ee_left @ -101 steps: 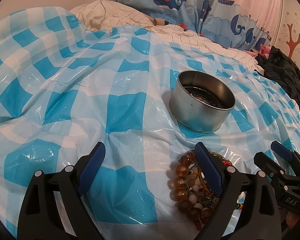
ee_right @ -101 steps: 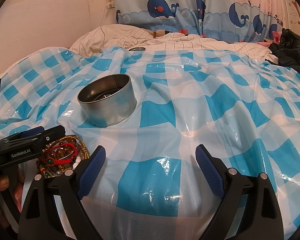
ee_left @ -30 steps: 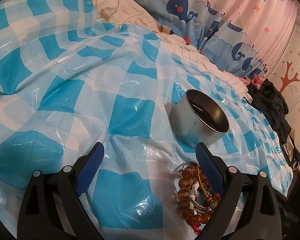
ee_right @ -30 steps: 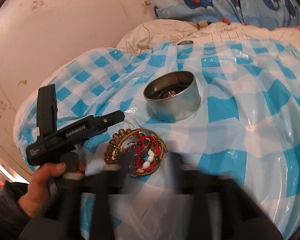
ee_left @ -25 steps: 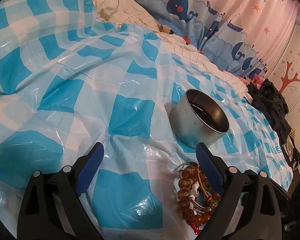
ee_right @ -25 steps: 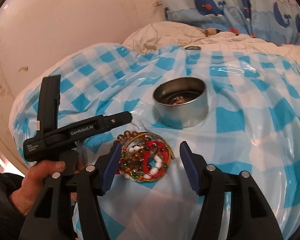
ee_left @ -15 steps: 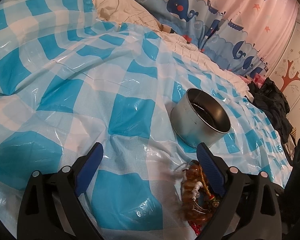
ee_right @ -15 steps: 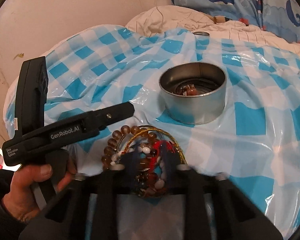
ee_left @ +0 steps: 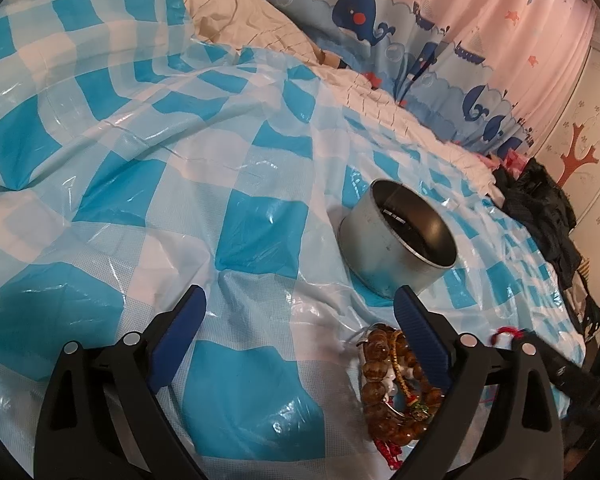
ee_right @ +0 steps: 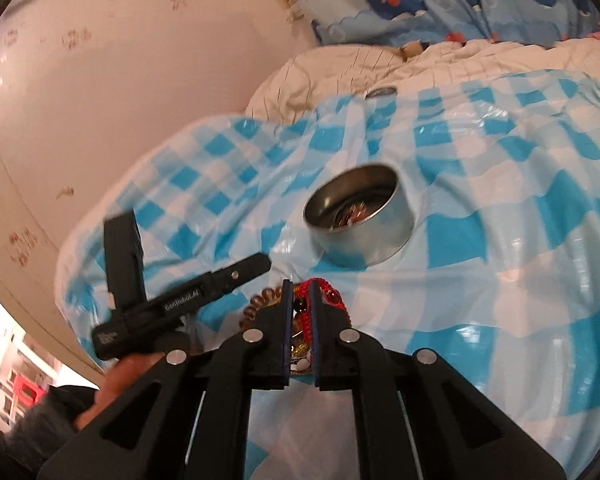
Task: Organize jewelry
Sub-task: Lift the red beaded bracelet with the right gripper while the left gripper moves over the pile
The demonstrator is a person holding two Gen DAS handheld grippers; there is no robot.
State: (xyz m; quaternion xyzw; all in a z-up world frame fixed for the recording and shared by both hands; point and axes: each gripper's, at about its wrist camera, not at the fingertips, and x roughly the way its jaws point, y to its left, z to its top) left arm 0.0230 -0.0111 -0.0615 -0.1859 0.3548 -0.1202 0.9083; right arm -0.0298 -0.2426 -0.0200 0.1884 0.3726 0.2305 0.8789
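Note:
A pile of bead bracelets lies on the blue-and-white checked plastic sheet, just in front of a round metal tin. My right gripper is shut on a red corded bracelet, which is raised a little above the amber beads. The same red bracelet shows at the right edge of the left wrist view. The tin holds some jewelry. My left gripper stands open over the sheet, its right finger beside the pile, with nothing between its fingers.
A person's hand holds the left gripper at the bed's left edge, near a pink wall. A white quilt and whale curtain lie behind. Dark clothing is heaped at the right. A small metal lid rests far back.
My right gripper closed from wide open onto the red bracelet in the pile and rose a little with it. The left gripper kept still.

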